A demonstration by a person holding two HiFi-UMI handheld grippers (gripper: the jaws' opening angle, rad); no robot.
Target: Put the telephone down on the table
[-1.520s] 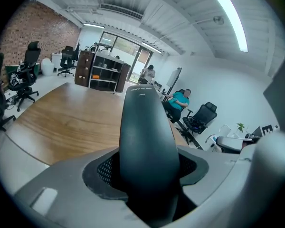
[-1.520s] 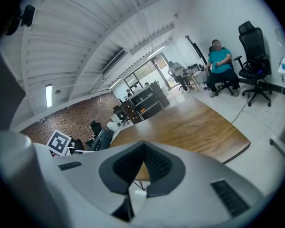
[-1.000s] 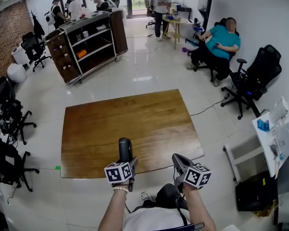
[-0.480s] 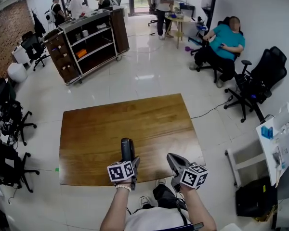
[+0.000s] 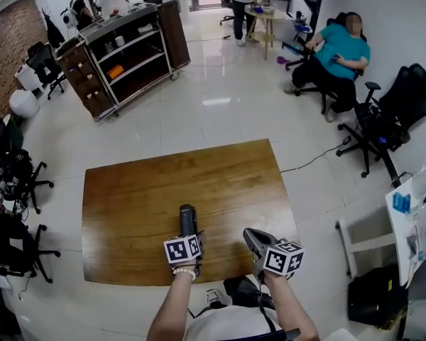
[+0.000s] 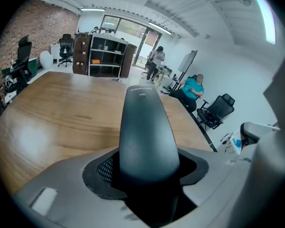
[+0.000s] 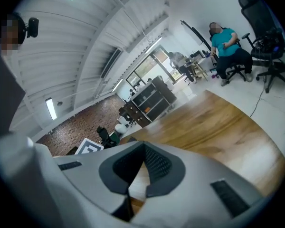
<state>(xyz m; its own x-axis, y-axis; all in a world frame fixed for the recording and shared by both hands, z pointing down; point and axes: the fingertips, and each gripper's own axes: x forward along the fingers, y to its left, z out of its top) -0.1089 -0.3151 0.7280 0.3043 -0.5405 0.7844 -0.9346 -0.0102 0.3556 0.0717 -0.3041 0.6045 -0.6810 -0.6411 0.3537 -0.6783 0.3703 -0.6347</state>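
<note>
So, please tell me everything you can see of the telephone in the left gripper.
The telephone is a long, narrow handset, dark grey to black, with a smooth matt surface that looks like plastic. Small pale print sits near its far end, too small to read. The left gripper clamps its near end between both jaws, so it points forward over the wooden table, near the person's edge. Whether it touches the wood I cannot tell. No cord is visible.
</note>
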